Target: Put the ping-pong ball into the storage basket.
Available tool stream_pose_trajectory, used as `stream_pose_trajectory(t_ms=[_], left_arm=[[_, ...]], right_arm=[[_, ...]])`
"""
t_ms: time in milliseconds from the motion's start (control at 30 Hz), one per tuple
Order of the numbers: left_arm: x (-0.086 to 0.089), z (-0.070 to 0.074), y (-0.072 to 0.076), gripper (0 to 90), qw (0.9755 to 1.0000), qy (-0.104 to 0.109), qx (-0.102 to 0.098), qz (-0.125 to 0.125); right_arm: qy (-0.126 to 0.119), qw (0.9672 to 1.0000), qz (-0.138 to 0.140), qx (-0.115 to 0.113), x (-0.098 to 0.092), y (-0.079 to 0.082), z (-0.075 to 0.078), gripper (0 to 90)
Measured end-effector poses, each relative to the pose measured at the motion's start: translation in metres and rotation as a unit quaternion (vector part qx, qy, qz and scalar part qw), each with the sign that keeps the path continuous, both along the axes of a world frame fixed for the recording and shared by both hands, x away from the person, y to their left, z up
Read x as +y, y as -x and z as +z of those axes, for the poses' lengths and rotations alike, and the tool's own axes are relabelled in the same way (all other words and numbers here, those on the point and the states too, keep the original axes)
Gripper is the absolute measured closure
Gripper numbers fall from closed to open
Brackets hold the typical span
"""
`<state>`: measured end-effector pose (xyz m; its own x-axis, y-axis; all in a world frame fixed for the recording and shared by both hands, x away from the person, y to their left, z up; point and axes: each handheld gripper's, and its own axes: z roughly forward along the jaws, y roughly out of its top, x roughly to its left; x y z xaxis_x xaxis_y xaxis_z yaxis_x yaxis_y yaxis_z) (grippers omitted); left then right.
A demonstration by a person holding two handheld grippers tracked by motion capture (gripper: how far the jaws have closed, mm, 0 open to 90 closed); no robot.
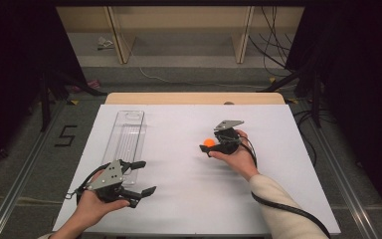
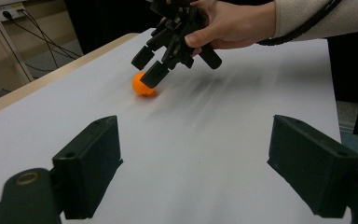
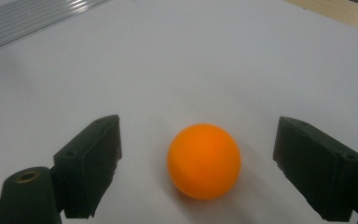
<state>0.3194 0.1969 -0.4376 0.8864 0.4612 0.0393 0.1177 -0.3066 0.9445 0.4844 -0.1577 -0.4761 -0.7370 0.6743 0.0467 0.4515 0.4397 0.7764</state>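
An orange ball [image 1: 209,142] rests on the white table top [image 1: 189,199], right of centre. My right gripper [image 1: 211,145] is open, with its jaws on either side of the ball and not touching it. In the right gripper view the ball [image 3: 204,160] lies between the two spread jaws of the right gripper [image 3: 199,136]. My left gripper [image 1: 144,177] stands open near the front left, with nothing in it. In the left gripper view, the left gripper [image 2: 194,126] faces the ball [image 2: 141,87] and the right gripper [image 2: 151,65] farther off.
A long clear plastic tray [image 1: 125,137] lies on the left side of the table, just beyond the left gripper. The table's wooden far edge [image 1: 194,97] borders the white sheet. Cables and black stands are on the floor around the table.
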Motion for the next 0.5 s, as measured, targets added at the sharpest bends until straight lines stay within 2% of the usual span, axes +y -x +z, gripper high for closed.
stream_pose_trajectory(t_ms=[500], left_arm=[[0.0001,0.0,0.0002,16.4,1.0,0.0,0.0,0.0]], right_arm=[[0.006,1.0,0.001,0.007,0.0049,-0.0037,-0.006,16.2]])
